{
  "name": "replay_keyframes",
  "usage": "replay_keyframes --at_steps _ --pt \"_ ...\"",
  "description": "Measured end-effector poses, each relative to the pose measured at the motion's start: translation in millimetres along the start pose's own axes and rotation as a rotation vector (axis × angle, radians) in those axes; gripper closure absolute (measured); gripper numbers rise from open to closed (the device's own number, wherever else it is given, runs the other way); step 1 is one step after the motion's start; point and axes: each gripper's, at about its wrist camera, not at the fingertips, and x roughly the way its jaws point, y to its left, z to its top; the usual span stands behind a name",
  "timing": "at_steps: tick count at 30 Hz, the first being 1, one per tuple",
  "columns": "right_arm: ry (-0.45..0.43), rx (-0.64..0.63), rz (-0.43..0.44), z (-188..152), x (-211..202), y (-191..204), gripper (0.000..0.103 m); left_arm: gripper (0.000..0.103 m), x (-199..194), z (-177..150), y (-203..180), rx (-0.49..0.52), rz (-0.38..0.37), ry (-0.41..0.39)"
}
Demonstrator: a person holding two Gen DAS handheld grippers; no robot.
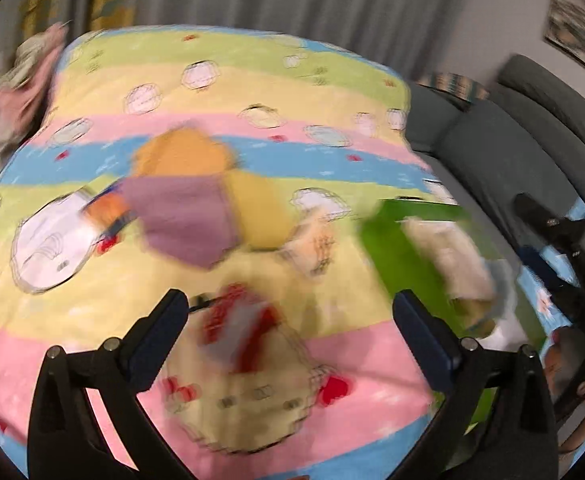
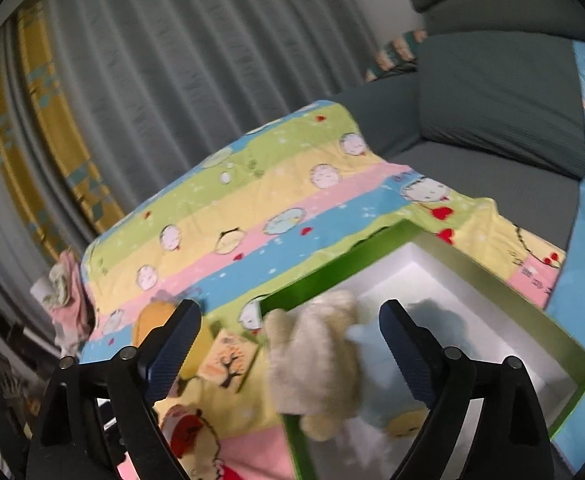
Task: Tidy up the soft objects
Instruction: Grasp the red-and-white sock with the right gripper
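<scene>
A green box (image 2: 564,404) with a white inside lies on the striped cartoon quilt (image 2: 228,200). A cream plush toy (image 2: 316,360) hangs over the box's near edge, with a pale blue plush (image 2: 376,344) beside it inside. My right gripper (image 2: 290,312) is open above them, and its pads touch neither. In the blurred left wrist view, my left gripper (image 1: 292,320) is open over a red and white soft thing (image 1: 240,328) on the quilt (image 1: 252,88), without gripping it. Farther off lies an orange, purple and yellow toy (image 1: 188,200). The green box (image 1: 396,256) is to the right.
A grey sofa (image 2: 492,112) runs along the right behind the quilt. Grey and yellow curtains (image 2: 172,60) hang at the back. A heap of pink and pale cloth (image 2: 64,300) sits at the quilt's far left corner. A small tree-print card (image 2: 228,360) lies beside the box.
</scene>
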Motion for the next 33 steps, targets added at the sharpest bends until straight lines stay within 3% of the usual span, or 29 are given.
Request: replay_keyframes --at_steps 5,9,13,19,21,23,26,33 --pt "0.040 -0.055 0.077 -10.2 5.3 34.2 0.010 0.001 -13.3 -17.1 57.4 -0.064 0.121 -0.013" --pt "0.107 -0.108 0.135 -24.2 17.6 65.7 0.010 0.001 -14.5 -36.4 97.8 -0.153 0.148 -0.013" --pt "0.277 -0.107 0.154 -48.0 52.3 90.0 0.010 0.001 -7.8 -46.4 118.0 -0.227 0.153 0.019" --pt "0.485 -0.179 0.176 -89.6 104.7 121.1 0.011 0.001 -8.9 -51.5 127.7 -0.241 0.141 0.031" --pt "0.537 -0.176 0.175 -100.2 119.7 127.8 0.016 0.001 -12.2 -52.8 131.6 -0.239 0.154 0.024" --pt "0.572 -0.183 0.170 -112.9 128.3 133.2 0.029 0.001 -16.6 -54.1 135.5 -0.243 0.170 0.014" --pt "0.611 -0.224 0.147 -127.9 139.3 142.8 0.032 0.001 -24.0 -55.4 143.3 -0.254 0.181 -0.002" --pt "0.563 -0.317 0.056 -139.0 144.4 148.5 0.057 0.001 -31.2 -63.5 157.6 -0.273 0.205 0.005"
